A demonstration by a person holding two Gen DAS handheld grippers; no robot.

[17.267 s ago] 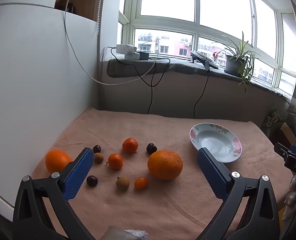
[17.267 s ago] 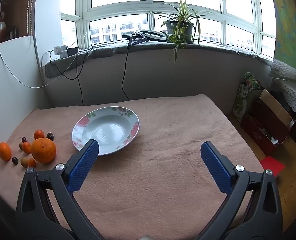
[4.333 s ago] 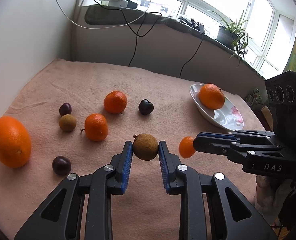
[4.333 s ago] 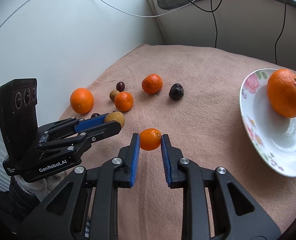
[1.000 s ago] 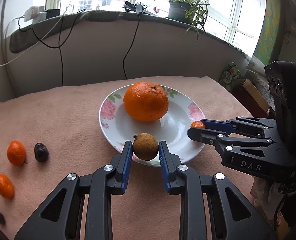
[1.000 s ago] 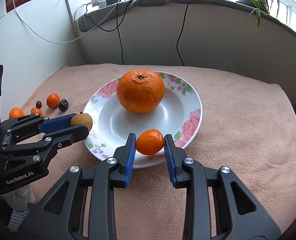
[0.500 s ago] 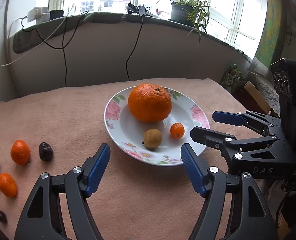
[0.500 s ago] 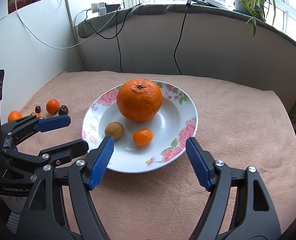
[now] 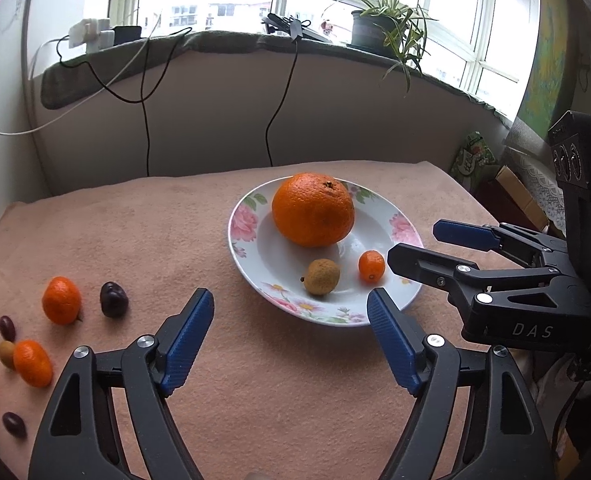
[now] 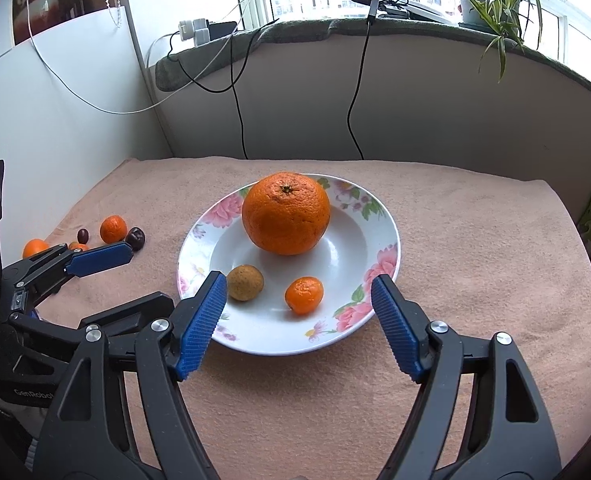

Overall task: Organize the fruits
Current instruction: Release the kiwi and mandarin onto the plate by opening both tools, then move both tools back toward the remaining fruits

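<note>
While both grippers hang just short of the plate's near rim, the pink cloth-covered table (image 9: 175,216) fills most of each view. Flowered plate (image 10: 391,240) holds three fruits: big orange (image 10: 286,213) at 12 o'clock in the plate, brown longan-like fruit (image 10: 245,282) at 8, small tangerine (image 10: 304,295) at 6. Left gripper (image 9: 290,338) stands wide with nothing between its pads, jaws have just been opening; right gripper (image 10: 298,325) likewise wide and empty, jaws just opened too. Loose fruit left on the cloth sits at 9 o'clock from the left gripper in its own view: mandarin (image 9: 61,300), second mandarin (image 9: 32,362), dark plum (image 9: 113,299), small dark fruits (image 9: 6,328), one more at the bottom edge (image 9: 14,424). Judged: next pick lies off to that side, so the left gripper is nearer; the right would cross over it. Round fruits, no long axis that matters.
</note>
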